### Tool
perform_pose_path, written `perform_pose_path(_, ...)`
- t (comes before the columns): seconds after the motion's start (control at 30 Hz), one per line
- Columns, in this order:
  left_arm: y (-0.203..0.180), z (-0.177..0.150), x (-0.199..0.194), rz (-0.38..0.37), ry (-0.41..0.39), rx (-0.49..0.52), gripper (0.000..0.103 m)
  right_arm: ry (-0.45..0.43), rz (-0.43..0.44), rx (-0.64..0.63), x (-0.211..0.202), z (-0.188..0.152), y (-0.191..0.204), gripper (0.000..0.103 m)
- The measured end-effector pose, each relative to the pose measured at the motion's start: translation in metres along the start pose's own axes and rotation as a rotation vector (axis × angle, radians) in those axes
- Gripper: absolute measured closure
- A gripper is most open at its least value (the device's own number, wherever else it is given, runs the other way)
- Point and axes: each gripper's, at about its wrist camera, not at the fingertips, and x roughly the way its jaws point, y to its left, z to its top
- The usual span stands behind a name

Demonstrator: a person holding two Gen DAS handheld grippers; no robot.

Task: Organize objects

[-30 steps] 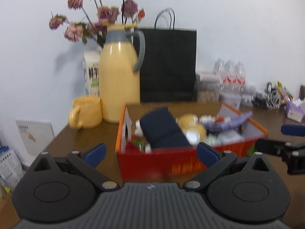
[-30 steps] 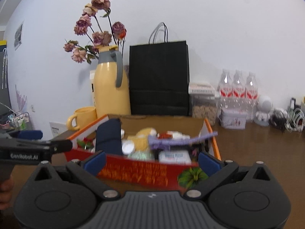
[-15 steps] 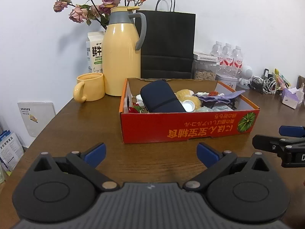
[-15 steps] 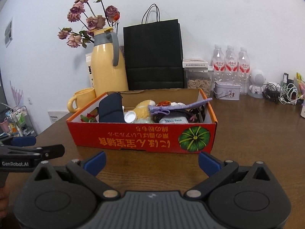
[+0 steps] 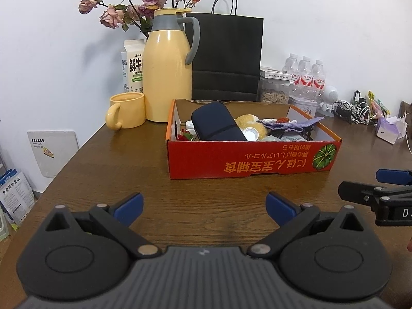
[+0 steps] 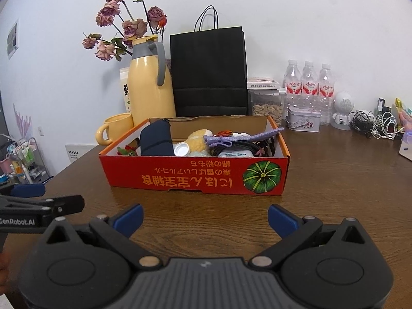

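A red cardboard box (image 5: 247,163) (image 6: 195,177) stands on the brown table, holding a dark blue pouch (image 5: 216,126) (image 6: 155,140), a yellow plush (image 5: 251,123) (image 6: 198,137), a purple cloth bag (image 5: 291,123) (image 6: 242,137), a white cap (image 6: 181,150) and other small items. My left gripper (image 5: 204,208) is open and empty, well short of the box's front wall. My right gripper (image 6: 204,217) is likewise open and empty, in front of the box. Each gripper shows at the edge of the other's view.
Behind the box stand a yellow jug (image 5: 167,72) with dried roses, a yellow mug (image 5: 126,110), a milk carton (image 5: 132,67), a black paper bag (image 5: 225,59), a snack jar (image 6: 265,103) and water bottles (image 6: 309,87). Cables (image 6: 373,125) and a tissue pack (image 5: 390,128) lie at the right.
Both grippers have pulled back from the box toward the table's near side; the box now looks smaller and farther away. Both stay open.
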Motion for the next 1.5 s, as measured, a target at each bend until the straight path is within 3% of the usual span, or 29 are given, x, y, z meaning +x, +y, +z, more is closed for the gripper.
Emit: perform_pose_path(1.5, -0.0026, 0.0007, -0.0022, 0.007, 0.002, 0.001, 0.0, -0.006, 0.004, -0.007, -0.0048, 0.0014, 0.0021, 0.0)
